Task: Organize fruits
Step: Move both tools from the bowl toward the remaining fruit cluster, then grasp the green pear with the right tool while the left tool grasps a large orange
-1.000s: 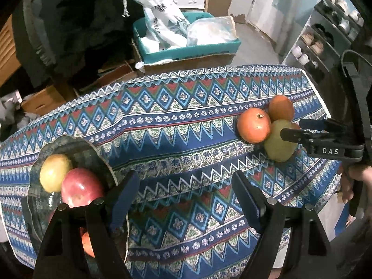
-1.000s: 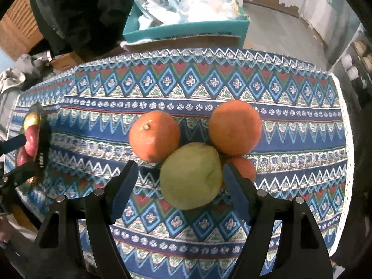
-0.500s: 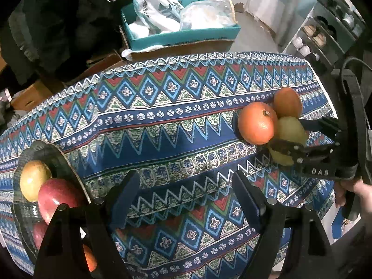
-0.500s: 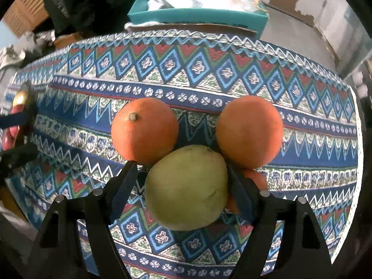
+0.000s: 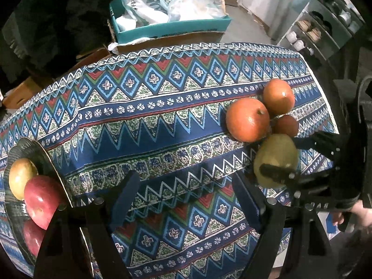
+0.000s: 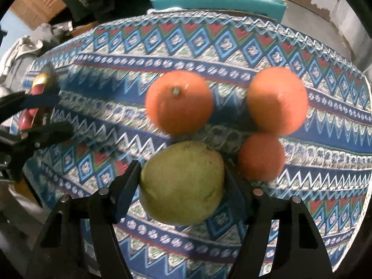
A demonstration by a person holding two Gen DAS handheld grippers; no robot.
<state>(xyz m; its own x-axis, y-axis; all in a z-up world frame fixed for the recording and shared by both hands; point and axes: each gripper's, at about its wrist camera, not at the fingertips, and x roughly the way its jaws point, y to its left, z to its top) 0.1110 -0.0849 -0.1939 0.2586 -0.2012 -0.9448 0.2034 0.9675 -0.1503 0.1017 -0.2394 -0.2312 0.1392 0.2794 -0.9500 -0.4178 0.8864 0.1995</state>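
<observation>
Patterned tablecloth (image 5: 176,125), right gripper (image 6: 181,183) clamping pear (image 6: 182,183)

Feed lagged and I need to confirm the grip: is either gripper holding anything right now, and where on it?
The right gripper clamps the yellow-green pear across its widest sides. The left gripper is open, holding nothing.

You see a woven patterned tablecloth (image 5: 162,125), matt; glossy orange (image 5: 247,123); dull, speckled green pear (image 6: 182,182); shiny red apple (image 5: 41,201); matt black plastic gripper fingers (image 6: 126,182).

Bare tablecloth (image 5: 162,125) mid-table – oranges (image 6: 179,107) crowd the pear (image 6: 181,183)
</observation>
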